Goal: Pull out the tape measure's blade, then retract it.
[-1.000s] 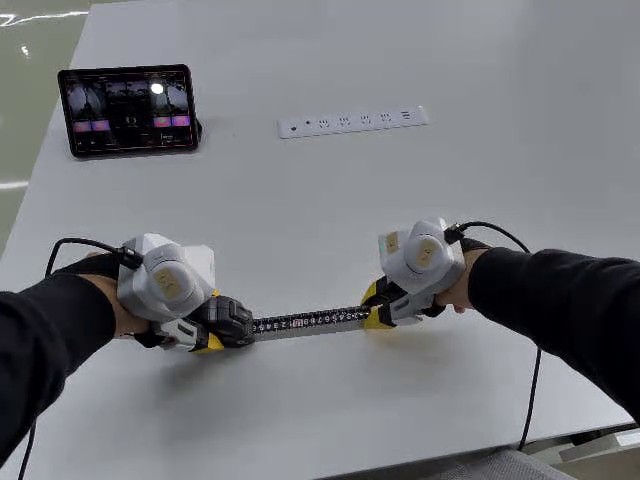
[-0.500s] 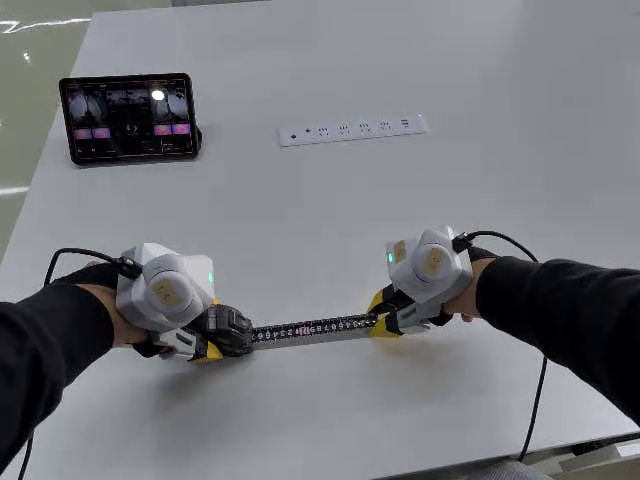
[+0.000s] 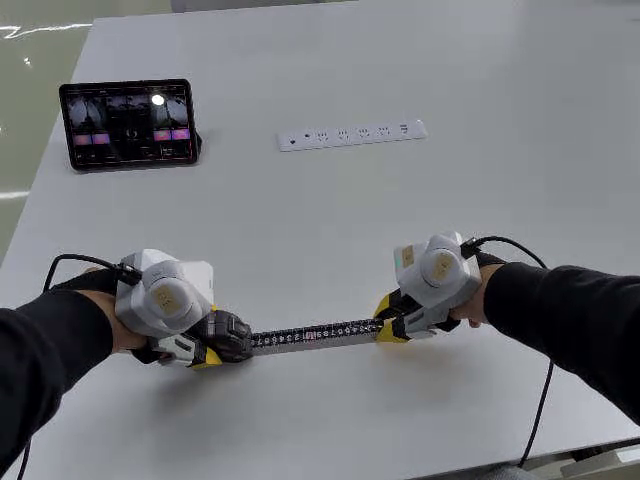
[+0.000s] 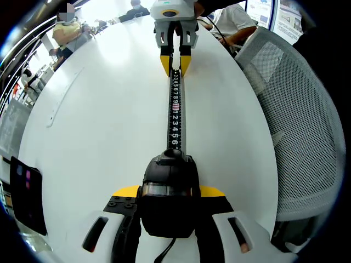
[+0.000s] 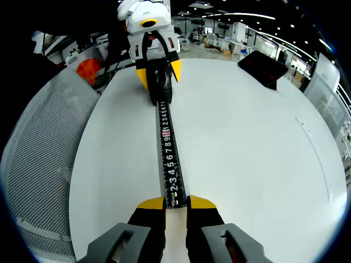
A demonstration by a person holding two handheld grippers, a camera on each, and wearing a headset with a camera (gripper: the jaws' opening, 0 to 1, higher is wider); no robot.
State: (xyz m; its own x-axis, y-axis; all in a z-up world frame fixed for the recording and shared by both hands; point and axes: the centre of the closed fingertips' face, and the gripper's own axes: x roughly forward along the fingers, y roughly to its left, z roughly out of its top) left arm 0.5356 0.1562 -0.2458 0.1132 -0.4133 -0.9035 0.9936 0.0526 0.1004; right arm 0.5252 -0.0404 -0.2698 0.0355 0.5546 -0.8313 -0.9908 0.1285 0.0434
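While the left gripper (image 3: 205, 351) holds the tape measure case (image 3: 230, 335) clamped between its two yellow-tipped jaws, the right gripper (image 3: 387, 327) has its jaws closed on the free end of the blade (image 3: 315, 333). The case is black and sits low over the white table (image 3: 420, 70), near the front edge on the person's left. The blade is drawn out of the case and runs in a straight line to the right gripper, with its dark face and white numerals turned upward. It lies close along the table surface; whether it rests on the surface along its full length cannot be determined. In the left gripper view, the case sits between the jaws at the bottom, and the blade extends away from it to the opposite gripper at the top. In the right gripper view, the blade tip sits in the narrow gap between the two yellow jaw tips, and the low numerals are the ones nearest them. The two grippers face each other, well apart, joined by the extended blade. A tablet (image 3: 127, 122) with a lit screen lies at the far left of the table. A white power strip (image 3: 352, 133) lies near the middle, well beyond the blade. A grey mesh chair (image 4: 299, 120) stands just beside the table's front edge.
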